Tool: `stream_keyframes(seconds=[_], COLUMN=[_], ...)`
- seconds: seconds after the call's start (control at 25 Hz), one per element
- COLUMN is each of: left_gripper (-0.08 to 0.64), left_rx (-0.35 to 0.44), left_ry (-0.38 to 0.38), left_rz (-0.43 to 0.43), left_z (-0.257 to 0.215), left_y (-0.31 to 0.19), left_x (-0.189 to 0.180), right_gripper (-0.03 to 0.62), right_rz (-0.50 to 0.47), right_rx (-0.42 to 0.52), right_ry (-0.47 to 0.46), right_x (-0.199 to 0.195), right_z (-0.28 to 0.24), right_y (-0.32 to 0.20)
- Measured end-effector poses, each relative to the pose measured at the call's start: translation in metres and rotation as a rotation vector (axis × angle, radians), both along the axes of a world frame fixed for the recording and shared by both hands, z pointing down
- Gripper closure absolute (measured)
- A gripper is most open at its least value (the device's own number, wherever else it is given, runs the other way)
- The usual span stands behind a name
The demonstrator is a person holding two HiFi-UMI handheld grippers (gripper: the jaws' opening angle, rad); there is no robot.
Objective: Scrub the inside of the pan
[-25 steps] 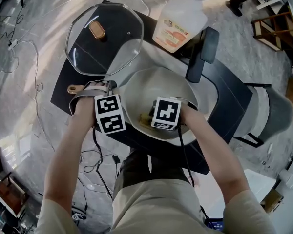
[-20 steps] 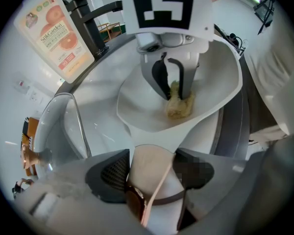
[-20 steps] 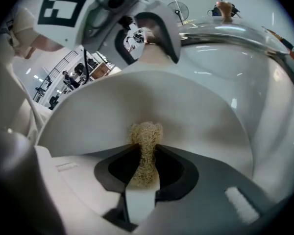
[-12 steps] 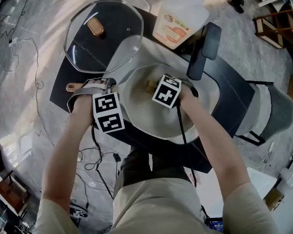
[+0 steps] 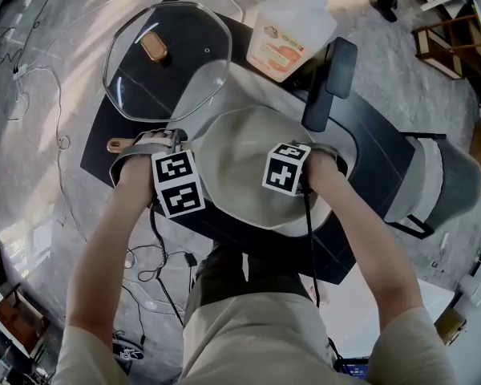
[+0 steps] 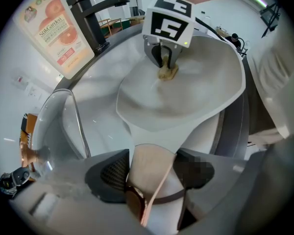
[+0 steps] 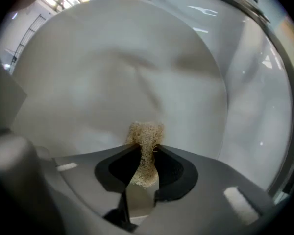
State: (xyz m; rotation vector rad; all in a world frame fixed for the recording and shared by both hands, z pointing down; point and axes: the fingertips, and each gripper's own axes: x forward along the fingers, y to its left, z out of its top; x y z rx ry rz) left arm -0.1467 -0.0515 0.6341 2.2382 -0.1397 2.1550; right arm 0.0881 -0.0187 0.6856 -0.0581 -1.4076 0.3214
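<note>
Head view: the off-white round pan has your L gripper at its handle, R gripper over the bowl.
L gripper view: jaws clamped on the beige pan handle.
R gripper view: jaws pinch a tan fibrous scrub pad; its tip touches the pan's inside.

Beige short-sleeved top fills the bottom of the head view. Each claw carries a white cube with black square markers: left cube, right cube. A thin black cable runs back from the right one. Left claw, right claw: grey bodies, dark mesh-textured pads.
</note>
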Motion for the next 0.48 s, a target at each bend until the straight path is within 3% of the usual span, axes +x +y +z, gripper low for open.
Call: stream_keyframes(seconds=[0.2, 0.36, 0.48], left_gripper=[0.272, 0.269, 0.268], left_rx=[0.006, 0.002, 0.004], left_ry=[0.004, 0.001, -0.001], left_rz=[0.0, -0.004, -0.004], left_z=[0.0, 0.0, -0.001], left_y=[-0.001, -0.002, -0.002], left_x=[0.0, 0.001, 0.001], right_gripper=[0.494, 0.494, 0.494], right_rz=[-0.046, 0.046, 0.103], right_rx=[-0.207, -0.396, -0.443], right_ry=[-0.013, -0.201, -0.331], right_x=[-0.005, -0.037, -0.065], right_z=[-0.028, -0.052, -0.058], right_y=[0.042, 0.069, 0.076])
